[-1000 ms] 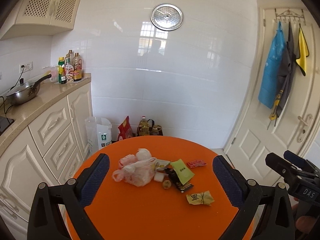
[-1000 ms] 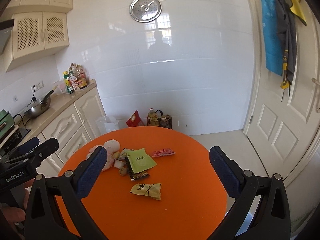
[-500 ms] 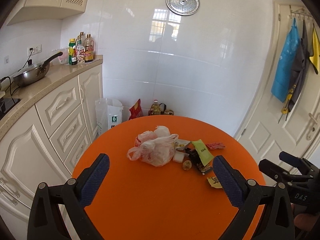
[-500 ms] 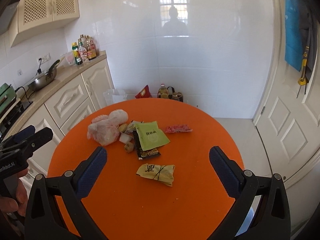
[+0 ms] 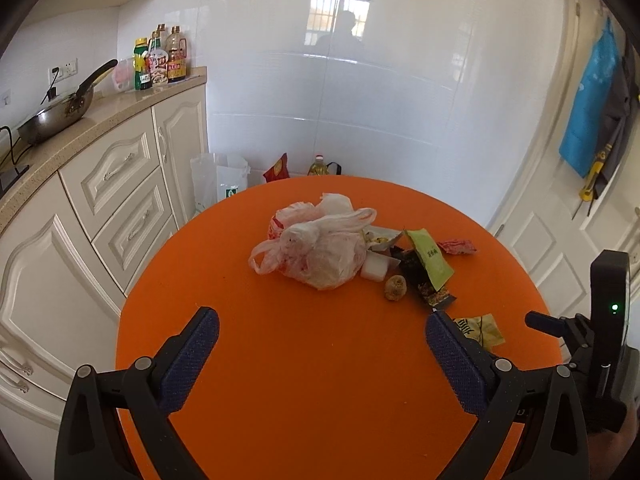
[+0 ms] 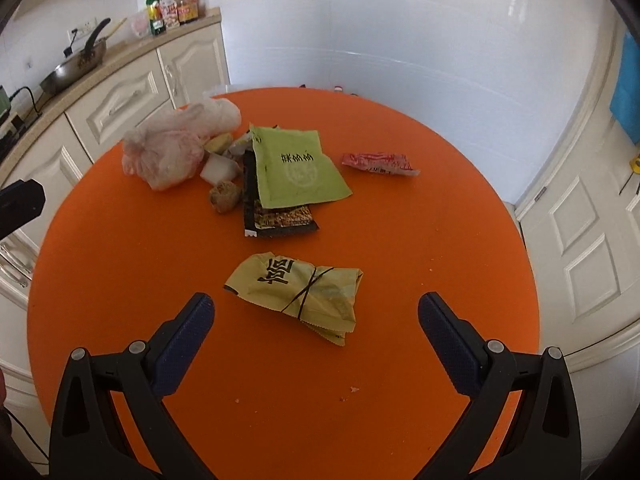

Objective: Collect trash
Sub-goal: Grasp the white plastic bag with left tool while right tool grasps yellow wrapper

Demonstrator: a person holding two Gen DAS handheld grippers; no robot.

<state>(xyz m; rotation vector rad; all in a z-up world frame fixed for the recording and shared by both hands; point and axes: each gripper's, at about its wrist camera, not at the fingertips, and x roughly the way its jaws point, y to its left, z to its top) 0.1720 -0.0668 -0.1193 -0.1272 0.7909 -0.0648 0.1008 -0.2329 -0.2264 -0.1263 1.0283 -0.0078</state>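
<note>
While both jaws stand spread and empty, the right hand-held gripper (image 6: 316,320) hovers over the yellow wrapper (image 6: 298,294), whose long axis runs left to right across the orange desk (image 6: 440,240). Bare desk rings it. The left hand-held gripper (image 5: 322,334), also spread, faces the plastic bag (image 5: 316,250) mid-desk, open surface between.

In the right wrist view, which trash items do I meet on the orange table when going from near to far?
Folded yellow packet → black wrapper → green packet → red wrapper.
</note>
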